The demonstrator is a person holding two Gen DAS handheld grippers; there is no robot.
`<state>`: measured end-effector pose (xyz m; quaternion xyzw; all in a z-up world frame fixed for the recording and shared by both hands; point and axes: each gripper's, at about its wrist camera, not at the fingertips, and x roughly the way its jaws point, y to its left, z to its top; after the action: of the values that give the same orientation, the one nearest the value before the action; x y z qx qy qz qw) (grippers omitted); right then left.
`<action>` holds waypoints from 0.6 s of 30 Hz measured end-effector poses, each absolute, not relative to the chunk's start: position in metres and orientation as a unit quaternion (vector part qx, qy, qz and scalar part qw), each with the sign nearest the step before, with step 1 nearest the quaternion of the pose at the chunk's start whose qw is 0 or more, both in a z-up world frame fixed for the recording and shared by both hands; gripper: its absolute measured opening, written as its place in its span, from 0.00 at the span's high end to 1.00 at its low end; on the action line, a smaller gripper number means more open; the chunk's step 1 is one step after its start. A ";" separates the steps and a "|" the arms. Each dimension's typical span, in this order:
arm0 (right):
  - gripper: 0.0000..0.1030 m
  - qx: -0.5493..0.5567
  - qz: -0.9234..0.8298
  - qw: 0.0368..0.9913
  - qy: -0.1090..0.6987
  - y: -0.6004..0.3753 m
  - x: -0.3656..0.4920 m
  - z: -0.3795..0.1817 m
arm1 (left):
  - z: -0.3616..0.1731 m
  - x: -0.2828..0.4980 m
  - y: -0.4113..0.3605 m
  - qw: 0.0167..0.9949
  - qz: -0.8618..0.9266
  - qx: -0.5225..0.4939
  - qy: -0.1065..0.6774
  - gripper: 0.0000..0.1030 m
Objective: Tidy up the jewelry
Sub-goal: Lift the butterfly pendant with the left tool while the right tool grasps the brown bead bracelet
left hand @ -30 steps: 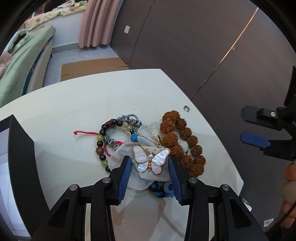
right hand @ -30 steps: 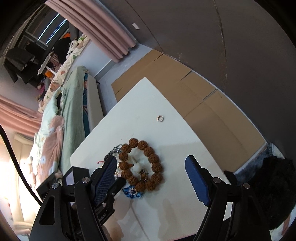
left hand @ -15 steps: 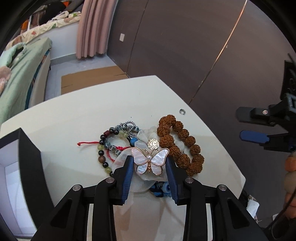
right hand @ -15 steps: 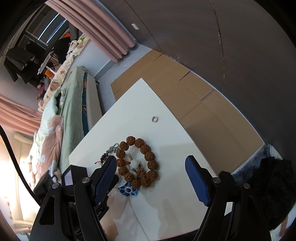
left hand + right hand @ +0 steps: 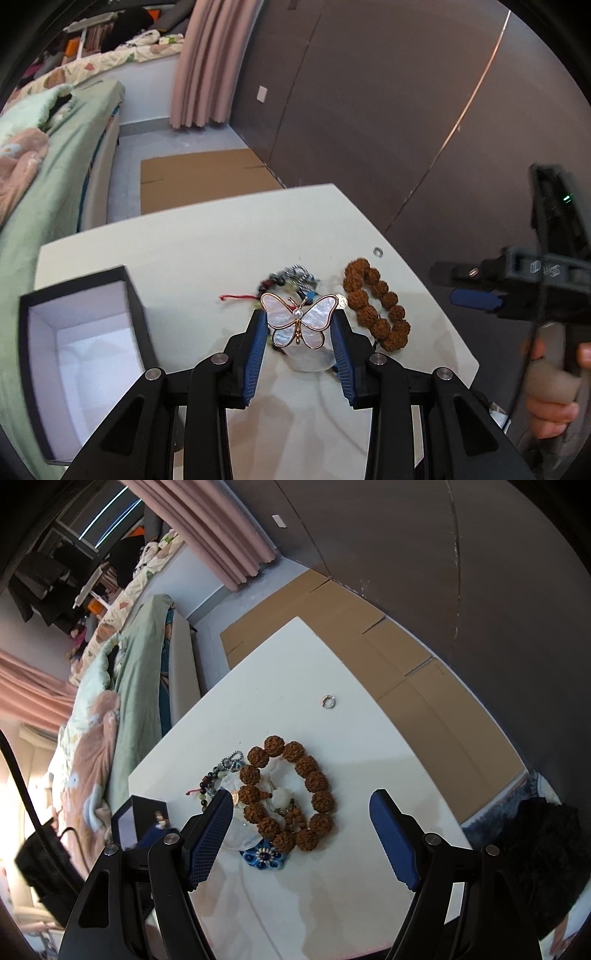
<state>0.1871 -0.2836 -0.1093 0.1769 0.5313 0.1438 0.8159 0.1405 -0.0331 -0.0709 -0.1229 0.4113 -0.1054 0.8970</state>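
Left gripper (image 5: 298,334): I have its blue pads clamped on the butterfly brooch (image 5: 298,319), held above the table (image 5: 184,243).
Right gripper (image 5: 301,834): I see its fingers spread wide, holding nothing, over the brown bead bracelet (image 5: 291,794).
Box (image 5: 83,354): open, black, on the table's left.
Ring (image 5: 327,701): alone at the far right.

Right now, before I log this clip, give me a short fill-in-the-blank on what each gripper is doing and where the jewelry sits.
1. The left gripper is shut on the ____ brooch.
2. The right gripper holds ____.
3. The open black box is ____ inside.
4. The small silver ring lies ____ from the brown bead bracelet.

Missing words: butterfly; nothing; white; apart
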 end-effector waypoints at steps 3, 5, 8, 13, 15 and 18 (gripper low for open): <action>0.28 0.163 0.141 0.815 0.538 -0.274 0.190 -0.115 | -0.062 0.134 -0.024 0.902 -0.100 -0.128 0.401 0.64; 0.41 0.155 0.146 0.811 0.545 -0.266 0.192 -0.121 | -0.059 0.133 -0.019 0.904 -0.096 -0.132 0.396 0.64; 0.51 0.158 0.163 0.798 0.558 -0.255 0.196 -0.130 | -0.055 0.131 -0.010 0.906 -0.087 -0.140 0.390 0.64; 0.52 0.148 0.164 0.796 0.563 -0.236 0.201 -0.139 | -0.051 0.125 0.004 0.907 -0.077 -0.152 0.386 0.64; 0.53 0.146 0.168 0.795 0.564 -0.229 0.204 -0.141 | -0.048 0.121 0.009 0.907 -0.074 -0.155 0.383 0.64; 0.57 0.134 0.162 0.801 0.560 -0.221 0.210 -0.141 | -0.046 0.117 0.013 0.909 -0.070 -0.156 0.380 0.64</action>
<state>0.2105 -0.2210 -0.1415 0.1336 0.5599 0.1624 0.8014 0.1169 0.0132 -0.0455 -0.1561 0.3798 -0.0696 0.9092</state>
